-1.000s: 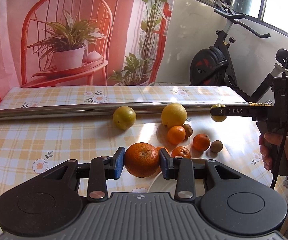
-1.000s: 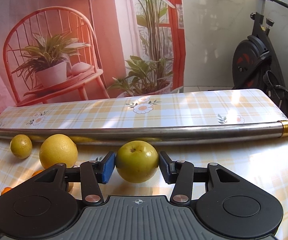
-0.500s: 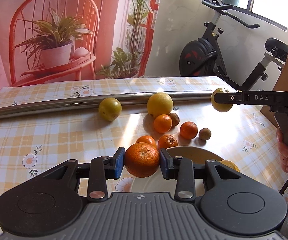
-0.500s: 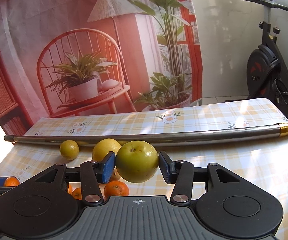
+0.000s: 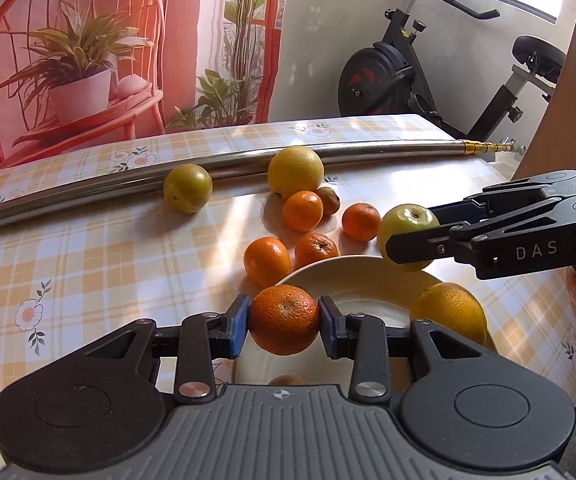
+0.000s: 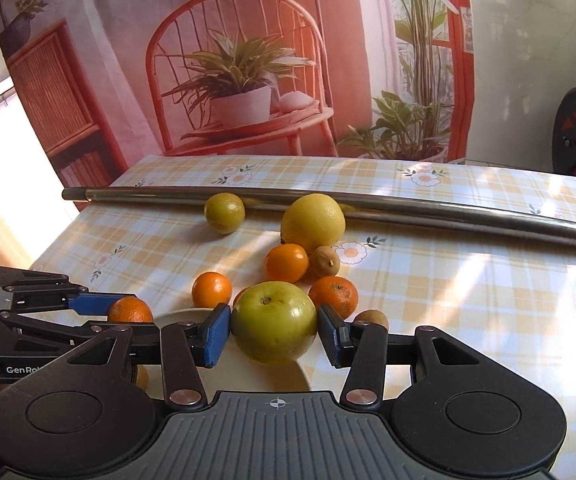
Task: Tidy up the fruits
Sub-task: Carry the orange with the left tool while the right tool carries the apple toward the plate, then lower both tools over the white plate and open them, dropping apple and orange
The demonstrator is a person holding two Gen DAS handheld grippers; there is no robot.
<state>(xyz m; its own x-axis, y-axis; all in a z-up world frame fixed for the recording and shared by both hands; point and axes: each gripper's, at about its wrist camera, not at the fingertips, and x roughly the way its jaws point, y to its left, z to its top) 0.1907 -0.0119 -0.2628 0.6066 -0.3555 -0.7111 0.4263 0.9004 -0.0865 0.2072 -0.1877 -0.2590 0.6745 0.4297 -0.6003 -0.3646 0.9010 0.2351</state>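
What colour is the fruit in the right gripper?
Yellow-green fruit, clearest in the right wrist view.

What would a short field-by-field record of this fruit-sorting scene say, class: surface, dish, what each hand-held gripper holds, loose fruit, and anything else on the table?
surface: table under a yellow checked floral cloth
dish: round cream plate, one yellow-orange fruit on it
left hand-held gripper: shut on a round orange above the plate's near rim
right hand-held gripper: shut on a yellow-green apple
loose fruit: small mandarins, large yellow citrus, greenish citrus, small brown fruits
other: long steel pole across the table
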